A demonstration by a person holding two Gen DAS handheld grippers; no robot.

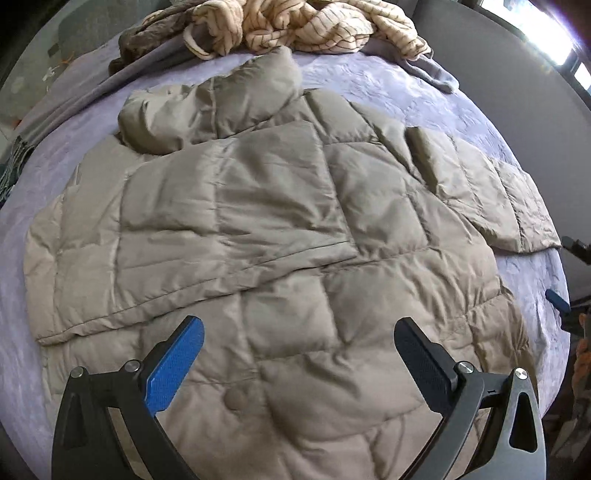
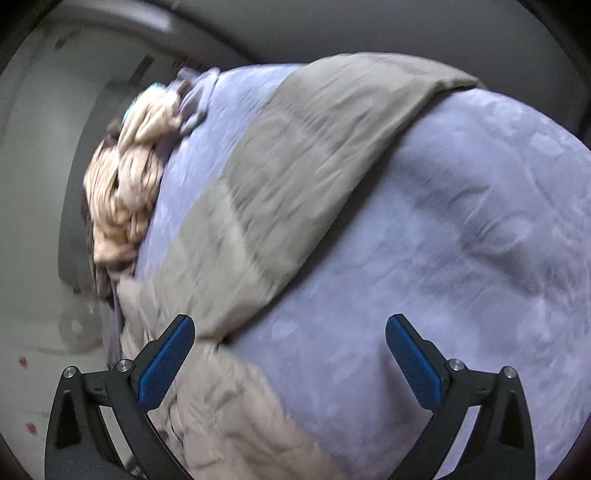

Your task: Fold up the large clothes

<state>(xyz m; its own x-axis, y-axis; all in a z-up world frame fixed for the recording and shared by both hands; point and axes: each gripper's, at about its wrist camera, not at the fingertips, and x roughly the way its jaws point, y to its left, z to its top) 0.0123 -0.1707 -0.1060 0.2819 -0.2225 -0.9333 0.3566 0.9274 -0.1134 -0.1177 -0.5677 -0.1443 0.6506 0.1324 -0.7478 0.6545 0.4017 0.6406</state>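
Observation:
A beige quilted puffer jacket (image 1: 280,229) lies spread on a lavender bedspread (image 1: 388,85). One sleeve is folded across its body, the other sleeve (image 1: 509,199) stretches out to the right. My left gripper (image 1: 299,328) hovers over the jacket's lower part, open, with nothing between its blue pads. In the blurred right wrist view the outstretched sleeve (image 2: 295,177) runs diagonally over the bedspread (image 2: 461,258). My right gripper (image 2: 290,325) is open above the spot where sleeve and bedspread meet, holding nothing. Its blue finger also shows at the right edge of the left wrist view.
A crumpled cream striped garment (image 1: 306,26) and a brown one (image 1: 147,29) are piled at the far end of the bed, with grey cloth (image 1: 122,77) beside them. The same pile (image 2: 125,184) shows in the right wrist view. A grey wall (image 1: 517,74) borders the bed.

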